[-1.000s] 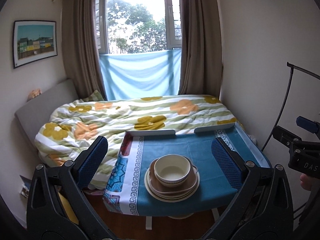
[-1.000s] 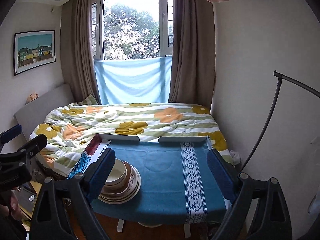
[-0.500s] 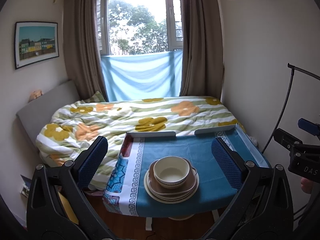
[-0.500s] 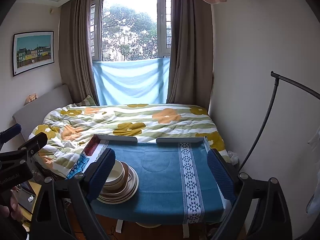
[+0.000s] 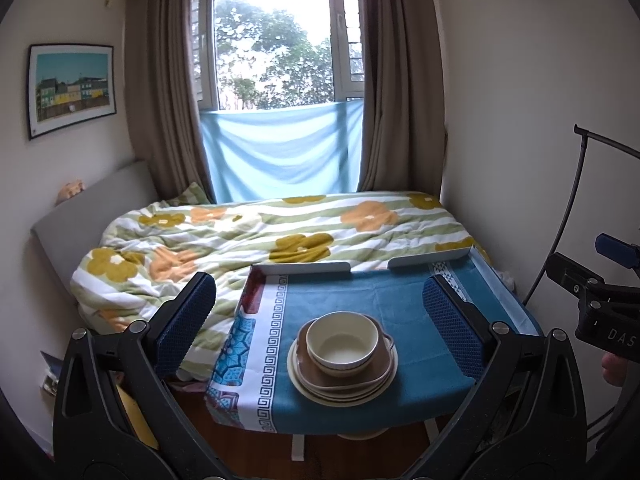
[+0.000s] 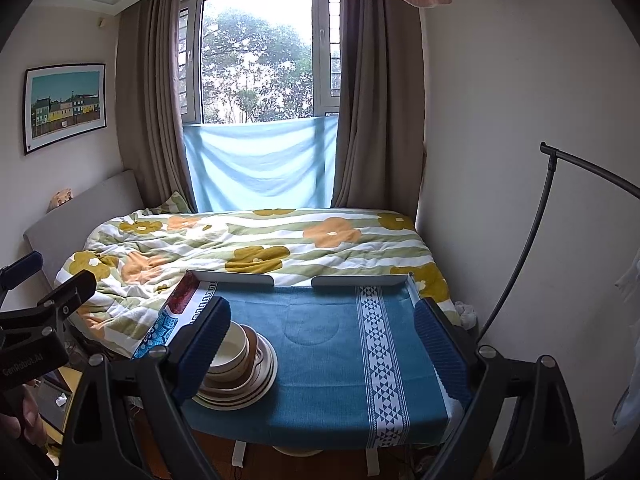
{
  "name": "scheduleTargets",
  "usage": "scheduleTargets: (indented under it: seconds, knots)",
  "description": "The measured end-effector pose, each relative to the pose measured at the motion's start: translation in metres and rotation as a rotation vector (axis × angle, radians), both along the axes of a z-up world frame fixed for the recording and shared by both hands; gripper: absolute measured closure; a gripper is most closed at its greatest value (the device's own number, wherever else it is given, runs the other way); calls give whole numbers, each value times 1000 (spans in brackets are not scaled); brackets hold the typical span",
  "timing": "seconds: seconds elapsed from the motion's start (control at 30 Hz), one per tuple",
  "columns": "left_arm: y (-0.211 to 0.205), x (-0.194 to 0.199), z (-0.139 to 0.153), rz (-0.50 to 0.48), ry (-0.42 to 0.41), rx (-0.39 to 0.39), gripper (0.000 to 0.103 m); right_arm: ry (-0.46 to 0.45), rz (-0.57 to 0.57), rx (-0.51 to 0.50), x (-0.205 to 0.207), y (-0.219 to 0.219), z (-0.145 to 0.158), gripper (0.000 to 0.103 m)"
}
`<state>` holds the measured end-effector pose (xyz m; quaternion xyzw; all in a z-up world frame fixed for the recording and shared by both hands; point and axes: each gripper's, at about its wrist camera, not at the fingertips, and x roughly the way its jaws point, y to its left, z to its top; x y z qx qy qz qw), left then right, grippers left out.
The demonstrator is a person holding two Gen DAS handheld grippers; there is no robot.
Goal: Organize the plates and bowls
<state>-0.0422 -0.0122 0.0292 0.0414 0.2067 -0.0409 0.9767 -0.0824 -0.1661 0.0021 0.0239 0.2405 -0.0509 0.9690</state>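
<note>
Both claws are up off the table, nothing in hand. Left claw is spread wide, empty, with the dish stack framed dead centre between its blue pads. Right claw is also spread wide and empty, looking at mostly bare cloth in the middle of its frame.

Task items: a cream bowl sits on top, nested in a brown handled dish, which rests on a pile of cream plates. In the right wrist view the same stack is at lower left, partly hidden behind the left pad.

Everything sits on the table, under a teal cloth, near its front edge. Bed with flowered duvet is right behind it.

Progress call: dishes are all in one mixed pile, bowl on plates. Looks like sorting hasn't started, or stacking is the end state; can't tell which from here. If separating is the goal, the bowl comes off first, and the free cloth on the right side of the frame is the obvious drop spot.
</note>
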Motion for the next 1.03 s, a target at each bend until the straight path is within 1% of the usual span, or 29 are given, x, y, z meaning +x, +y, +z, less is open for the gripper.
scheduleTargets:
  seconds: [0.27,0.53,0.7,1.03]
  knots:
    - [2,1,-2,-20,7,-7,0,12,-1,5,2,4,-1,12]
    - [8,5,-3,4,10,-9,0,14,0,4,3,8,0,12]
    - [13,5,0,17,-21,6,0,14,-2,4,4,10,0,12]
    - [24,27,-4,14,-36,15,0,25,-8,5,18,15,-2,12]
